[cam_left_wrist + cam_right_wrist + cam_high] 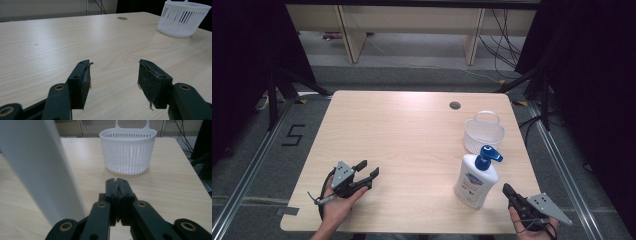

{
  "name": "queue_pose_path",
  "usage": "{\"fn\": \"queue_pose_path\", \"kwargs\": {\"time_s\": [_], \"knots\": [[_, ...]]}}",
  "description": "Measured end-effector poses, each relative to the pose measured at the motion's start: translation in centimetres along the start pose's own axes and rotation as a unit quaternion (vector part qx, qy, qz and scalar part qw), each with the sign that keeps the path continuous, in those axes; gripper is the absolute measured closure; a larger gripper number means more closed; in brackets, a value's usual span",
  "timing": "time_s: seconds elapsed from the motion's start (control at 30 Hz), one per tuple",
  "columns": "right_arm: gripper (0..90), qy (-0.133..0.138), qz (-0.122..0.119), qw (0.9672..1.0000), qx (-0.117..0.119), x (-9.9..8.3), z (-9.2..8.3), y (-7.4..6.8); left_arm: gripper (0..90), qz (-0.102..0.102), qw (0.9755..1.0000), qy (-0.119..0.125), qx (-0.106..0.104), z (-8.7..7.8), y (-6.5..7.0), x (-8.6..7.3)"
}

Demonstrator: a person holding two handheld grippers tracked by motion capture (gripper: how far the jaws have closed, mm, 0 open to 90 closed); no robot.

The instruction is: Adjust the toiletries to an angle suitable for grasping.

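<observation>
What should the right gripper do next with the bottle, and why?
Probably open its jaws first. The right gripper is shut with nothing in it, just beside the upright bottle, and it cannot take the bottle while closed. The basket waits behind.

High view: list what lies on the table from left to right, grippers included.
left gripper, jaws open → pump bottle with its blue pump head → right gripper, jaws shut. The white basket stands farther back and overlaps the bottle's span, so it has no clear place in the order.
</observation>
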State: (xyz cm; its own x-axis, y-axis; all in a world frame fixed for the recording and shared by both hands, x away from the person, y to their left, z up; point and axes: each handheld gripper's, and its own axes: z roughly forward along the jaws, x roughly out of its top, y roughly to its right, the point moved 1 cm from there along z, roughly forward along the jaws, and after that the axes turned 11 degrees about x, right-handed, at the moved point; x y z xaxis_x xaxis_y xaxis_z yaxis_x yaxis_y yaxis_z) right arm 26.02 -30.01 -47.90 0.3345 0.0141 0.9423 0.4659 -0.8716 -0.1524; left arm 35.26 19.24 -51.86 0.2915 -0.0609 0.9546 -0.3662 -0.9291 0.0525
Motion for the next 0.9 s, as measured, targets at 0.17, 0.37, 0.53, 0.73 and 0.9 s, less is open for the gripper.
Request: {"fn": "queue_pose_path", "kwargs": {"time_s": [0.17, 0.37, 0.53, 0.73, 0.9], "knots": [[90.0, -0.005, -0.003, 0.9997, 0.024, 0.3, -0.8, -1.6, 42.6, -0.003, 1.0000, -0.001, 0.002, 0.0, 0.0, 0.0], [90.0, -0.003, -0.017, 0.9992, 0.037, 0.7, -1.6, -3.1, 42.6, -0.002, 1.0000, -0.003, 0.005, -0.2, 0.0, 0.2], [90.0, -0.002, -0.013, 0.9971, 0.074, 1.1, -2.1, -5.1, 42.5, -0.001, 1.0000, -0.002, 0.004, -0.2, 0.1, 0.3], [90.0, 0.008, -0.037, 0.9937, 0.106, 2.3, -1.8, -6.7, 42.5, 0.000, 1.0000, -0.003, 0.003, -0.1, 0.1, 0.2], [90.0, 0.013, -0.049, 0.9930, 0.107, 2.8, -1.0, -7.2, 42.5, 0.001, 1.0000, -0.003, 0.003, -0.2, 0.0, 0.2]]}}
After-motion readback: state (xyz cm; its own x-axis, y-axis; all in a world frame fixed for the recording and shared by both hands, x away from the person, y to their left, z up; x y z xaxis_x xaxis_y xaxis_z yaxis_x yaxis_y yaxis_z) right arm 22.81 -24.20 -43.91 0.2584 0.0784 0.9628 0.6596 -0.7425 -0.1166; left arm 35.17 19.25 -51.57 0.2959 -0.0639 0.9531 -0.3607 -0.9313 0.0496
